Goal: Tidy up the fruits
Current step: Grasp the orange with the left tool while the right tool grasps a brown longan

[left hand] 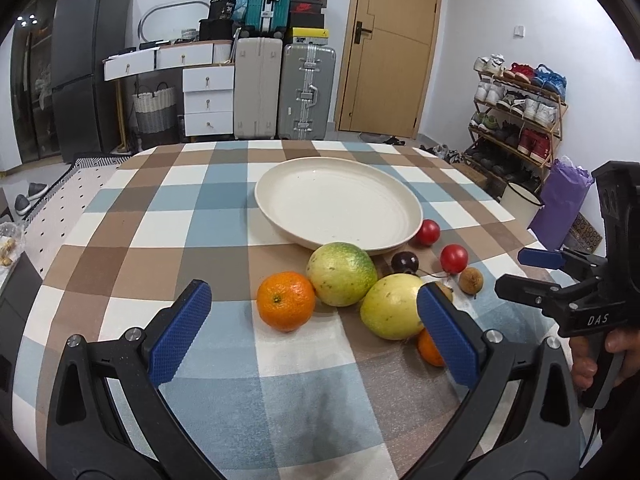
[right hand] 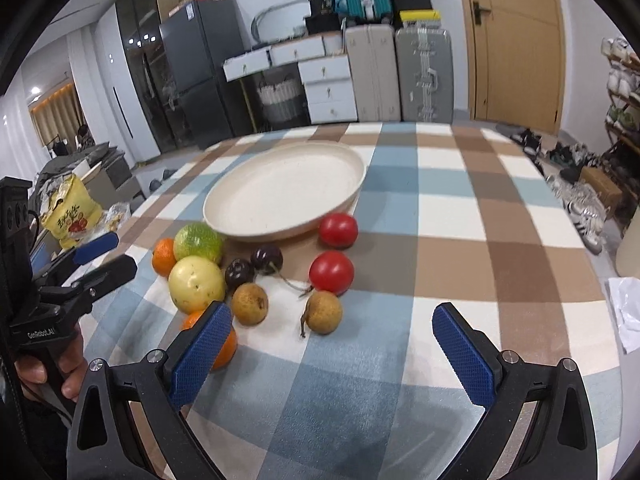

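Observation:
A cream plate (left hand: 338, 204) (right hand: 280, 190) sits empty on the checked tablecloth. In front of it lie an orange (left hand: 285, 301) (right hand: 163, 257), a green fruit (left hand: 341, 274) (right hand: 199, 242), a yellow fruit (left hand: 390, 307) (right hand: 196, 284), a second orange (left hand: 430, 349) (right hand: 224, 350), two dark cherries (right hand: 266, 259), two red tomatoes (left hand: 454, 258) (right hand: 331, 273) and two brown longans (right hand: 323, 312). My left gripper (left hand: 314, 328) is open and empty, just short of the orange and yellow fruit. My right gripper (right hand: 332, 346) is open and empty, just short of the longans.
The table edge curves round the far side. Beyond it stand suitcases (left hand: 308, 92), white drawers (left hand: 208, 100), a dark fridge (left hand: 86, 68), a wooden door (left hand: 392, 48) and a shoe rack (left hand: 520, 116). A yellow bag (right hand: 70, 212) sits left of the table.

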Available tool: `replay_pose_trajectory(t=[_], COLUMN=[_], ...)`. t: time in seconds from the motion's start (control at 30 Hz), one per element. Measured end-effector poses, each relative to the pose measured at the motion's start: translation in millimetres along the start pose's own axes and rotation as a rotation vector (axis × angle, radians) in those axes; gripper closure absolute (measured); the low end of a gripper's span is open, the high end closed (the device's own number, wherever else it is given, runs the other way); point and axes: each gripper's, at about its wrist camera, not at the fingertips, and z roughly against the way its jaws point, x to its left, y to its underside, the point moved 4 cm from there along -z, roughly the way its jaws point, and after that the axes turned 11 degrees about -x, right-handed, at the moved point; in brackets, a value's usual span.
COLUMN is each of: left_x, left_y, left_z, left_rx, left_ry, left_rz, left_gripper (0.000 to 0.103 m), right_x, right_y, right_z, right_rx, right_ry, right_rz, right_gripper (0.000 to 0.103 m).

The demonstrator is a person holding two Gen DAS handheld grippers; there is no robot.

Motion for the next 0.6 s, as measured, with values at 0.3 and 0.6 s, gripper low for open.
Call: replay_pose_trajectory(t=[0.3,0.6], left_x=[23,39], left_y=[11,17], left_z=[-25,-49], left_rx=[0.127,0.209], left_ry=[-0.085,-0.095], left_rz=[-0.014,0.034], left_gripper=[0.001,0.004], right_x=[2,3], right_y=[15,12], right_z=[-27,-40], right_rx=[0.14,0.163], right_ry=[-0.011,0.004], right_rz=[0.026,0.049], right_gripper=[0.022,0.043])
